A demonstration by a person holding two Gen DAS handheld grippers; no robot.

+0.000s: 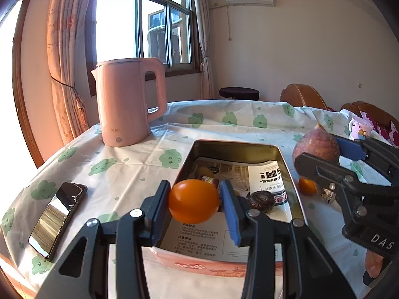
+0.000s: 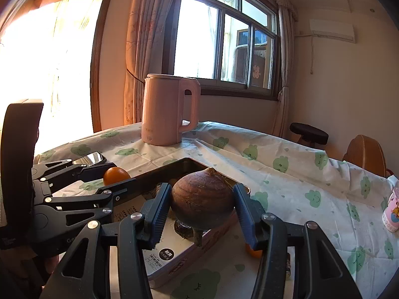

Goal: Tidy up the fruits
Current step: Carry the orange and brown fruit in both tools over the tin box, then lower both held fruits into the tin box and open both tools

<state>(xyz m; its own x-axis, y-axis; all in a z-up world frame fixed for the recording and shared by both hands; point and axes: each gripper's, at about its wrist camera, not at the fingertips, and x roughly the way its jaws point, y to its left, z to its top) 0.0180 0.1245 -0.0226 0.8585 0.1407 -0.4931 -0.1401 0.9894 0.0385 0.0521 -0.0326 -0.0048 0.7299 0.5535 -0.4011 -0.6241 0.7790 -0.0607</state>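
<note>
My left gripper (image 1: 195, 205) is shut on a small orange fruit (image 1: 194, 200) and holds it above the near end of an open metal tin (image 1: 286, 164). The tin holds a printed leaflet and a dark brown fruit (image 1: 260, 199). My right gripper (image 2: 203, 206) is shut on a large brown round fruit (image 2: 203, 196) and holds it over the tin's right rim (image 2: 217, 231). In the left wrist view that fruit (image 1: 315, 147) and right gripper (image 1: 321, 159) show at the right. Another orange fruit (image 1: 307, 186) lies on the cloth beside the tin.
A pink electric kettle (image 1: 128, 102) stands at the back of the table. A phone (image 1: 58, 218) lies at the left on the cloud-print cloth (image 1: 129, 169). A small pink cup (image 2: 392, 210) stands at the right edge. Chairs and a stool stand behind the table.
</note>
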